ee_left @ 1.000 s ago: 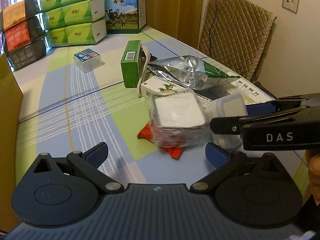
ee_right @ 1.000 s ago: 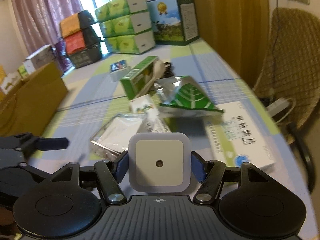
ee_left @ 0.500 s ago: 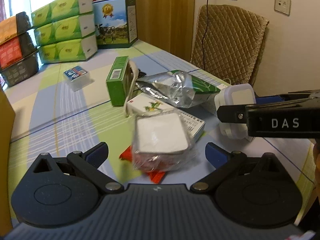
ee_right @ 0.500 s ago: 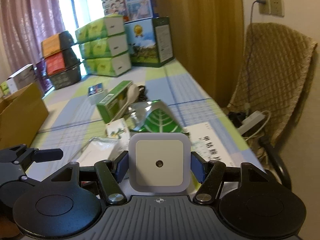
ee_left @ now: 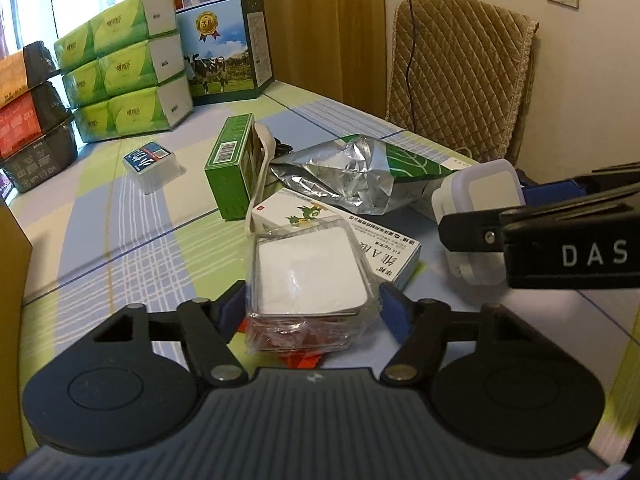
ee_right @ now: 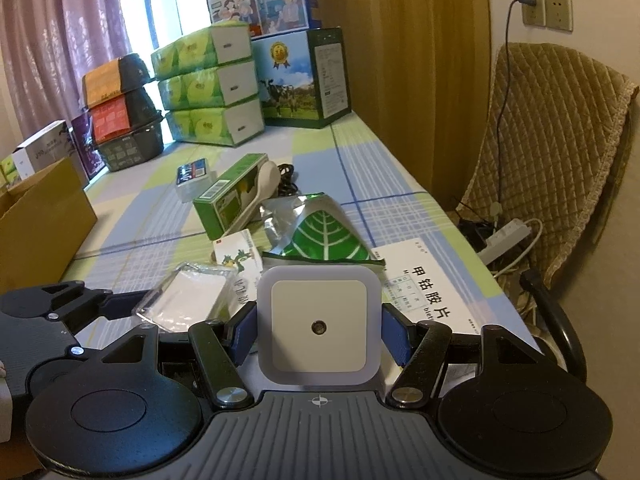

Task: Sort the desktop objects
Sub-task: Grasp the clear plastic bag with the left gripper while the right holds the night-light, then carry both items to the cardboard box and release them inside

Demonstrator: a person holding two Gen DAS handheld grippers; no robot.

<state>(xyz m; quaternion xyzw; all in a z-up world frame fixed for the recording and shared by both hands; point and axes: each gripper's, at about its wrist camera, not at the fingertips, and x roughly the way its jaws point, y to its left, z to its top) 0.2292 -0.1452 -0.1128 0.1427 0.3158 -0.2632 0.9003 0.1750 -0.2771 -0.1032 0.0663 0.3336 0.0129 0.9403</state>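
Left wrist view, lower centre: the left claw (ee_left: 312, 304) clamps a plastic-wrapped white pack (ee_left: 308, 280); at right, the right claw (ee_right: 318, 334) grips a white night light (ee_right: 318, 328) above the tabletop (ee_left: 120, 216).

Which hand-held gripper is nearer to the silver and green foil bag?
Right. The right hand-held gripper, holding the white plug-in light, hangs just beside the foil bag; the left sits farther back.

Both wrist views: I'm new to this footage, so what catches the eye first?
The square white plug-in night light, clamped in the right gripper, fills the middle of the right wrist view. In the left wrist view, the left gripper closes on a clear plastic-wrapped box with a white top. Behind both, a crumpled silver and green foil bag lies on the striped tablecloth.
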